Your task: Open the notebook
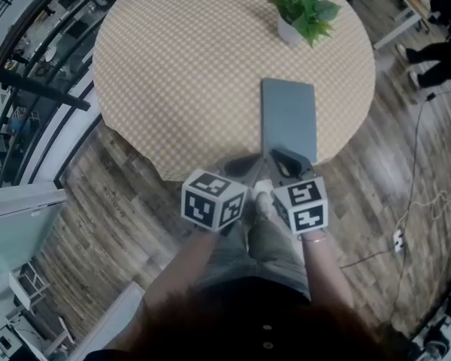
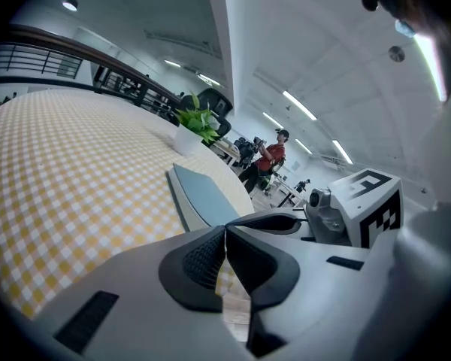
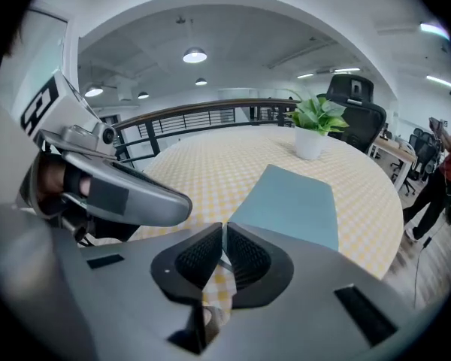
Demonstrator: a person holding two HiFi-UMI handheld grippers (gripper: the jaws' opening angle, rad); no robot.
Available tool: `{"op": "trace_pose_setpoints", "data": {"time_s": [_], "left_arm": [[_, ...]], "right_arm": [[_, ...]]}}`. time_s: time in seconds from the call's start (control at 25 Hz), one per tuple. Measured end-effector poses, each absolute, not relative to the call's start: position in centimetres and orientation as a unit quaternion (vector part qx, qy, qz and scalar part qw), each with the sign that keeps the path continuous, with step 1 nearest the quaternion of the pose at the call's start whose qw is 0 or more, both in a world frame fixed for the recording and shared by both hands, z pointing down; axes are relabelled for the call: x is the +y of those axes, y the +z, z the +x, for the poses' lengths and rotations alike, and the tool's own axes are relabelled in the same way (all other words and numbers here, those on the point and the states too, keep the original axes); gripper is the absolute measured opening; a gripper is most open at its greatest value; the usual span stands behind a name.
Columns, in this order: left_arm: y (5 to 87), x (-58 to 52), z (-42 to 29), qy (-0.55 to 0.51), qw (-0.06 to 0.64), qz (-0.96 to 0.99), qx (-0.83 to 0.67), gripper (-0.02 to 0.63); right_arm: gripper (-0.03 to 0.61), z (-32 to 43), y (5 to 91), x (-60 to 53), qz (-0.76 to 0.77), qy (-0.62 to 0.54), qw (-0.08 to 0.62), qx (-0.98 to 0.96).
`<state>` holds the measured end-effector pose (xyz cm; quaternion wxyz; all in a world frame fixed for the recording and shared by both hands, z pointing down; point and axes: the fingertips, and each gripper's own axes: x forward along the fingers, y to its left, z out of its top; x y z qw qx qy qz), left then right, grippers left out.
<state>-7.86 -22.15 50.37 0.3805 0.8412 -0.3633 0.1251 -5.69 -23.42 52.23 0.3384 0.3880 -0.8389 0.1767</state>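
Observation:
A closed grey-blue notebook (image 1: 288,119) (image 2: 203,194) (image 3: 293,201) lies on the round checked table (image 1: 180,66), its near end at the table's front edge. My right gripper (image 1: 286,160) (image 3: 223,228) is at that near end, its jaws shut on the notebook's near corner, which runs in between the pads. My left gripper (image 1: 246,165) (image 2: 225,230) hovers just left of it at the table edge, its pads pressed together with nothing between them. Each gripper shows in the other's view: the right (image 2: 278,220), the left (image 3: 135,194).
A potted green plant (image 1: 304,10) (image 2: 195,126) (image 3: 316,126) stands at the table's far side beyond the notebook. A railing (image 1: 30,66) runs at the left. A cable (image 1: 417,164) trails on the wooden floor at the right. A person (image 2: 269,153) stands far off.

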Motion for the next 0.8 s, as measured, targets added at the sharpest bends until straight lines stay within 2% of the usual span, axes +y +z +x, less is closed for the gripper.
{"op": "trace_pose_setpoints", "data": {"time_s": [0.44,0.68,0.8], "left_arm": [[47.9,-23.5,-4.4,0.106,0.369,0.842,-0.379,0.018],[46.5,-23.4,-2.0,0.103,0.358,0.843,-0.387,0.018],[46.0,-23.6,-0.8,0.102,0.352,0.845,-0.389,0.018]], "right_arm": [[0.029,-2.4,47.1,-23.5,0.374,0.207,0.251,-0.868],[0.029,0.5,45.0,-23.9,0.367,0.279,0.165,-0.872],[0.029,1.9,44.4,-24.1,0.368,0.287,0.143,-0.873]]}}
